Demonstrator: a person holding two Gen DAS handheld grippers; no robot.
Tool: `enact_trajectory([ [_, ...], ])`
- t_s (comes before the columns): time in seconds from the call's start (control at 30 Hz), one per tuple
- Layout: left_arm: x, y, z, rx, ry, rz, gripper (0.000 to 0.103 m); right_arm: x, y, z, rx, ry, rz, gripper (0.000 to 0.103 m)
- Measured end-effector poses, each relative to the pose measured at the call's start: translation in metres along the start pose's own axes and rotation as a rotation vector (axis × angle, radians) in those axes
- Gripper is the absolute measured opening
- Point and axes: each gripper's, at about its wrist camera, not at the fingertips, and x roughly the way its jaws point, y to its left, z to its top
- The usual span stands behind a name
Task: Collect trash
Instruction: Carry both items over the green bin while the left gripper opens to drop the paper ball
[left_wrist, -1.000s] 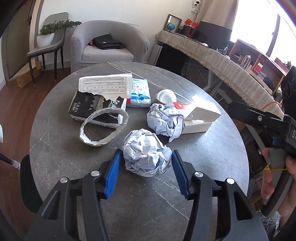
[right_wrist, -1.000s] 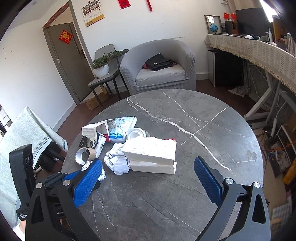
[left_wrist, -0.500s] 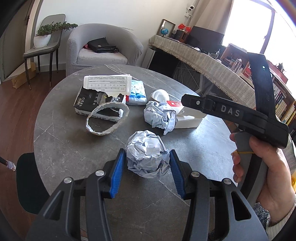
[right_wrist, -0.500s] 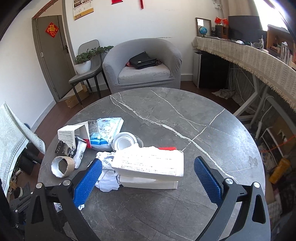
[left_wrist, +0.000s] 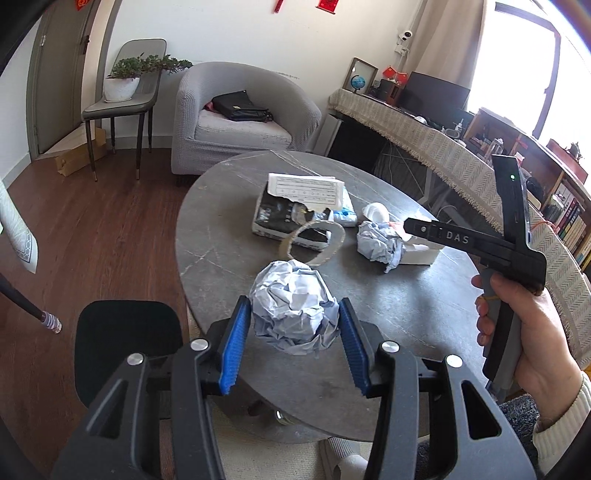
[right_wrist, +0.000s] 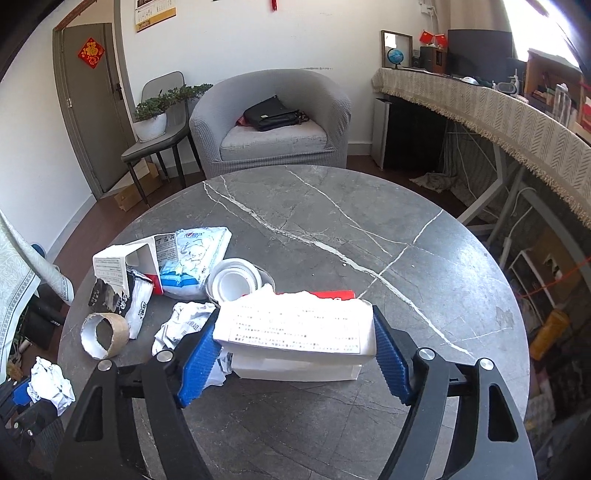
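My left gripper (left_wrist: 293, 302) is shut on a crumpled white paper ball (left_wrist: 291, 291), held just above the near edge of the round grey table (right_wrist: 332, 229). My right gripper (right_wrist: 293, 315) has its jaws closing, and its blue pads touch both ends of the upper white printed box (right_wrist: 295, 325), which lies on a second white box (right_wrist: 295, 367). Left on the table are another crumpled paper (right_wrist: 184, 325), a cardboard tape ring (right_wrist: 105, 334), a torn black-and-white packet (left_wrist: 280, 218), a blue-white pouch (right_wrist: 195, 258) and a white plastic lid (right_wrist: 234, 282).
A black seat (left_wrist: 125, 332) stands by the table's near left edge. Beyond the table are a grey armchair (right_wrist: 273, 122) and a chair bearing a potted plant (right_wrist: 151, 122). A long cloth-covered desk (right_wrist: 498, 110) runs along the right. A hand (left_wrist: 517, 332) grips the right gripper's handle.
The left gripper closed on the paper ball and drew it back to the table's near edge. The right gripper came up to the white boxes and narrowed its jaws onto the upper one.
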Motion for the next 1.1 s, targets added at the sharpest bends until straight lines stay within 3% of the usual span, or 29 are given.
enact_trajectory([
  [0.2, -0.016, 0.035, 0.005, -0.054, -0.023, 0.054, 0.051, -0.021, -0.005, 0.009, 0.014, -0.063, -0.020, 0.077],
  [0.37, -0.025, 0.058, 0.003, -0.077, -0.027, 0.104, 0.051, -0.030, 0.005, 0.015, 0.018, -0.085, 0.037, 0.077],
  [0.73, -0.021, 0.117, -0.010, -0.149, 0.030, 0.213, 0.051, -0.037, 0.061, 0.022, -0.036, -0.088, 0.176, 0.077],
  [1.1, -0.010, 0.169, -0.027, -0.228, 0.111, 0.269, 0.051, -0.038, 0.135, 0.013, -0.128, -0.078, 0.309, 0.077],
])
